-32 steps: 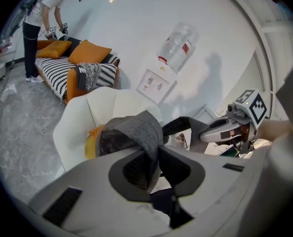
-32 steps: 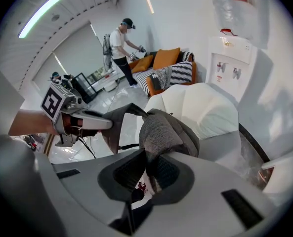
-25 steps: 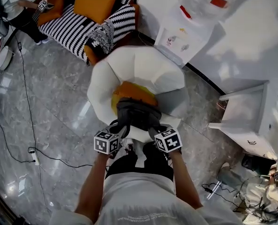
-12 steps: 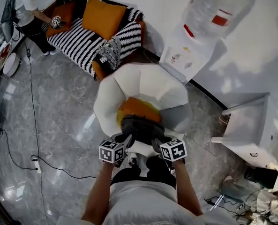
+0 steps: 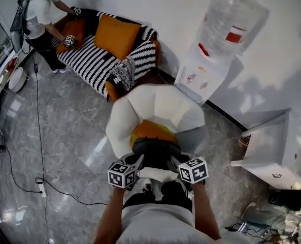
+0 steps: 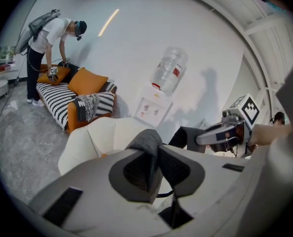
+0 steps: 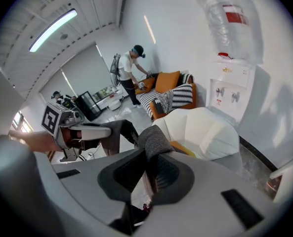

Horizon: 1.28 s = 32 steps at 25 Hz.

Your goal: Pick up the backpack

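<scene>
The dark grey backpack (image 5: pixel 154 153) hangs just above the seat of a white armchair (image 5: pixel 155 103), in front of an orange cushion (image 5: pixel 151 130). My left gripper (image 5: pixel 135 163) is shut on one grey padded strap (image 6: pixel 147 141), which bulges up between its jaws. My right gripper (image 5: pixel 173 163) is shut on the other strap (image 7: pixel 156 139) in the same way. The two grippers stand side by side, close to my body. In the left gripper view the right gripper (image 6: pixel 226 132) shows at the right with dark fabric in it. The right gripper view shows the left gripper (image 7: pixel 82 131) at its left.
A black-and-white striped sofa (image 5: pixel 97 42) with orange cushions stands beyond the armchair, and a person (image 5: pixel 41 17) bends over it. A water dispenser (image 5: pixel 208 67) stands by the wall. A white cabinet (image 5: pixel 272 146) is at the right. A cable (image 5: pixel 38 151) runs across the floor at the left.
Both grippers have risen together, still shut on the straps, and the backpack has come up from the armchair seat with them.
</scene>
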Motion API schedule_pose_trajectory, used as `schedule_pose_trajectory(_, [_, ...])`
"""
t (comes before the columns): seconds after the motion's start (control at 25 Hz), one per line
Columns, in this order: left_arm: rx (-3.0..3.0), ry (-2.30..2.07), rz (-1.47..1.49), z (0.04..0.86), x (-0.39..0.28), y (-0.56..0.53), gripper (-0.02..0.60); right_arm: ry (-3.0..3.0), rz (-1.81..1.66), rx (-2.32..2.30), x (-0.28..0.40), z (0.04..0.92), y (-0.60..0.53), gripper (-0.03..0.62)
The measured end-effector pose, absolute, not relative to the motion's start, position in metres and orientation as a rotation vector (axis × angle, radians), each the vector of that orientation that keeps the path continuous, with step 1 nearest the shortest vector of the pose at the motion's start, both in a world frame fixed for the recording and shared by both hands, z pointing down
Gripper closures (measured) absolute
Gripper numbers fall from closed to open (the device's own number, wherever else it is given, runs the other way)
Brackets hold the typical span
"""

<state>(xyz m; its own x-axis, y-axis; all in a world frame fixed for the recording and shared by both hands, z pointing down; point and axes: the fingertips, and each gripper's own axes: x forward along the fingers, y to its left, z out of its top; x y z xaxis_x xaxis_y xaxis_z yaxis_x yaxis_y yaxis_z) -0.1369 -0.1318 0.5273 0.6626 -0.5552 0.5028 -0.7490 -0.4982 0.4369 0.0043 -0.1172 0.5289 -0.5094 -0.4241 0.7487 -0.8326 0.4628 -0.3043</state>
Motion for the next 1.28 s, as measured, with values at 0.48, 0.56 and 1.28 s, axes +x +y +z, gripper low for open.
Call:
schedule_pose_trajectory(0.48, [2.401,-1.062,0.331,0.444,-0.141,-0.140,0.526,-2.282,0.765,1.140,0.001,0.446,-0.131,0.559])
schedule_pose_trajectory(0.56, [2.428,-1.075,0.323,0.430,-0.142,-0.142,0.528,-2.305,0.736,1.150,0.000,0.433,-0.133,0.559])
schedule_pose_trajectory(1.28, [2.669,-1.151,0.213,0.310,-0.141,-0.148,0.538,-2.466,0.482,1.198,0.001,0.323,-0.140,0.559])
